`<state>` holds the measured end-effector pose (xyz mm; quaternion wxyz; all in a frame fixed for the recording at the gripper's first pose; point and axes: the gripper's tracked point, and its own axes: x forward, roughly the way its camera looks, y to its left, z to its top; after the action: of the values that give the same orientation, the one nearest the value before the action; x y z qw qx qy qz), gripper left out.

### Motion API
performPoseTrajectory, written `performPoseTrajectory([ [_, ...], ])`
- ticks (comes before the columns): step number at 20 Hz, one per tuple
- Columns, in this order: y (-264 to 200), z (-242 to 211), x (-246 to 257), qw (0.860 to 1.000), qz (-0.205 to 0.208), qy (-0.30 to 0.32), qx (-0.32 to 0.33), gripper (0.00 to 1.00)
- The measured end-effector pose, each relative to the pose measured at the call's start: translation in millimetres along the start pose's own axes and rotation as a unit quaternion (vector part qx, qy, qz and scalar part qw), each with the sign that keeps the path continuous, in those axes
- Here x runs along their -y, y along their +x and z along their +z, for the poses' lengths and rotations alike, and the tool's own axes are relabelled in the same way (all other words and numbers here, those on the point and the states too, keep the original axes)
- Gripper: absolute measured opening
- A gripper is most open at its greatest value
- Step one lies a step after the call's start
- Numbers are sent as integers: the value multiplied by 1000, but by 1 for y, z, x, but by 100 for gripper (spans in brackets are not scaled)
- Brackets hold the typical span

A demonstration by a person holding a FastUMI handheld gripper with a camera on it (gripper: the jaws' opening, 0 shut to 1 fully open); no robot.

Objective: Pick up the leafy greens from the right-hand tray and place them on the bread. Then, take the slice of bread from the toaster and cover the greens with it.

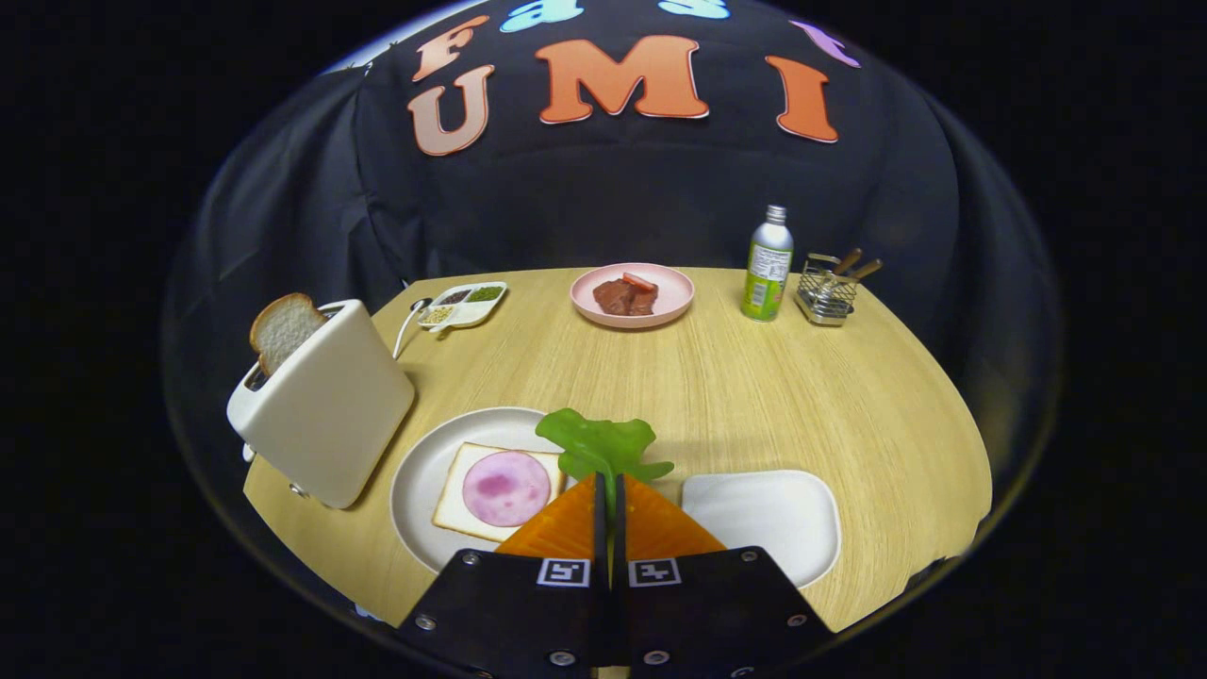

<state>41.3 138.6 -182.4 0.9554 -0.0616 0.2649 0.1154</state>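
Round wooden table [754,396] in a black-draped booth. Gripper [608,490] clenched on leafy greens [600,445], held above the white plate [424,471], just right of ham-topped bread [490,490]; emptied tray [764,514] farther right, toaster [325,410] with second slice [281,328] left, evidently awaiting its turn.

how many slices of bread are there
2: one bread slice stands in the toaster; the other lies under ham on the white plate, beside the gripper shut on leafy greens.

My tongs [608,490] clamp the leafy greens [602,443]; ham-topped bread [498,490] lies just left; toaster slice [283,330] stands upright far left.
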Motion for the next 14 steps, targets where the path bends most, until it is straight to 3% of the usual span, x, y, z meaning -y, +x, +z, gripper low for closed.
performPoseTrajectory([
  [8, 12, 3, -55, 999, 37, -15, -10, 1],
  [14, 32, -9, -74, 998, 42, -33, -30, 1],
])
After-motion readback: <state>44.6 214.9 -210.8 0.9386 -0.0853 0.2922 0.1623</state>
